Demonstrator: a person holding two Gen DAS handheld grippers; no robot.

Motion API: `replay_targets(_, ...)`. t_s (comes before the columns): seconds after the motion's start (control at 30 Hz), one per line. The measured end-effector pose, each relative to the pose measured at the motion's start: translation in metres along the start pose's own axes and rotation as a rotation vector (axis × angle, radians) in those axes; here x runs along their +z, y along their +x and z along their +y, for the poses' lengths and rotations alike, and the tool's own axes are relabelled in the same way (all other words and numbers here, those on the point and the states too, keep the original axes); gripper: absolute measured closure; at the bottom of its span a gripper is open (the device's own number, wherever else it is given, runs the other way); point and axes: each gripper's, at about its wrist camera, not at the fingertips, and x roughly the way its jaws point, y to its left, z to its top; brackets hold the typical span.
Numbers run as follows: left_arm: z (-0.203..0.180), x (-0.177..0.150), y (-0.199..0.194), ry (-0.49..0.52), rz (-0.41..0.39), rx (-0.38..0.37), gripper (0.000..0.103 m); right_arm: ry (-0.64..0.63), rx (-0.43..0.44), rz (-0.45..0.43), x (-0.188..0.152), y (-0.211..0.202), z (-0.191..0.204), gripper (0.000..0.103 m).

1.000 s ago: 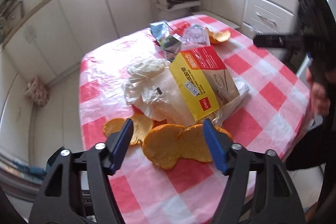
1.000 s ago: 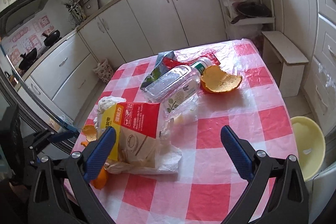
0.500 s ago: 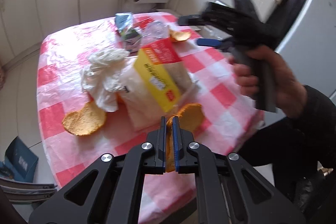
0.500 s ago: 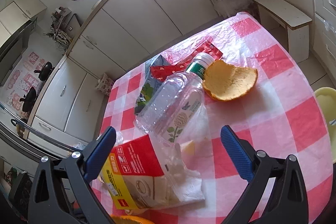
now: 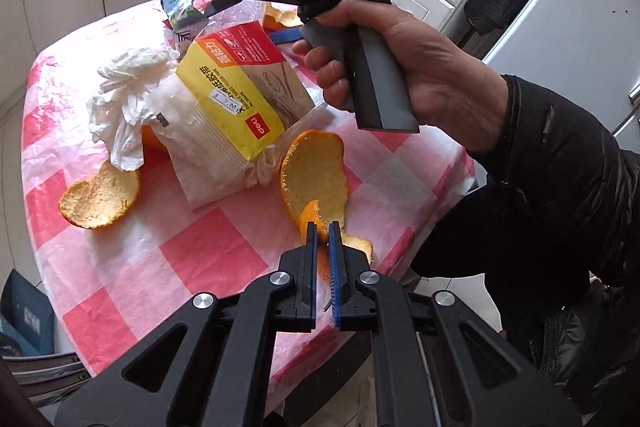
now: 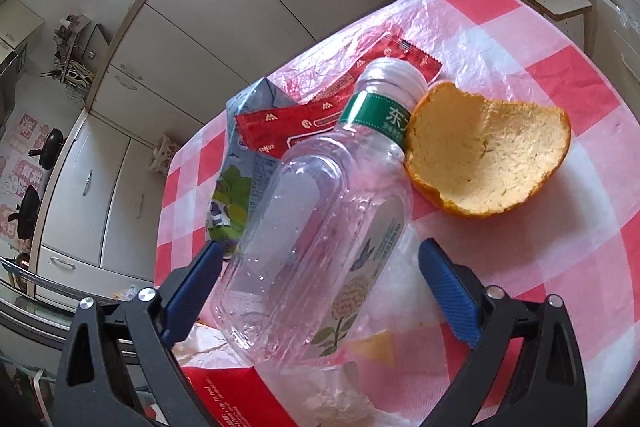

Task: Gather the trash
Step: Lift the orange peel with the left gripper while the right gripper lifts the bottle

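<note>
Between our right gripper's (image 6: 320, 291) closing, not-yet-touching jaws, the bottle (image 6: 320, 227) looks light, slick, crushable—we'd grip mid-body; left gripper (image 5: 324, 239) clamps limp peel (image 5: 314, 179) at 6 o'clock.

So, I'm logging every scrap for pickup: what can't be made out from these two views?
- Left wrist: orange piece under the tissue pack, mostly hidden.
- Left wrist: bottle hidden behind the right tongs.
- Right wrist: carton partly behind the bottle.
- Right wrist: tissue pack cut off by the bottom edge.
</note>
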Motion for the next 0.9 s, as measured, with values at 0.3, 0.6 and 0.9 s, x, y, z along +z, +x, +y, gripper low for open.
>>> replay_targets(0.3, 0.006, 0.003, -0.014, -0.035, -0.057, -0.104, 0.098, 0.05, 0.221, 0.026, -0.006, -0.029, -0.014, 0.042)
replay_targets(0.6, 0.011, 0.003, -0.044, -0.091, -0.174, -0.169, 0.098, -0.04, 0.265, -0.033, -0.013, -0.096, -0.034, 0.102)
replay_targets(0.9, 0.007, 0.012, -0.023, -0.088, -0.11, -0.123, 0.098, -0.152, 0.148, 0.006, -0.018, -0.086, -0.007, 0.015)
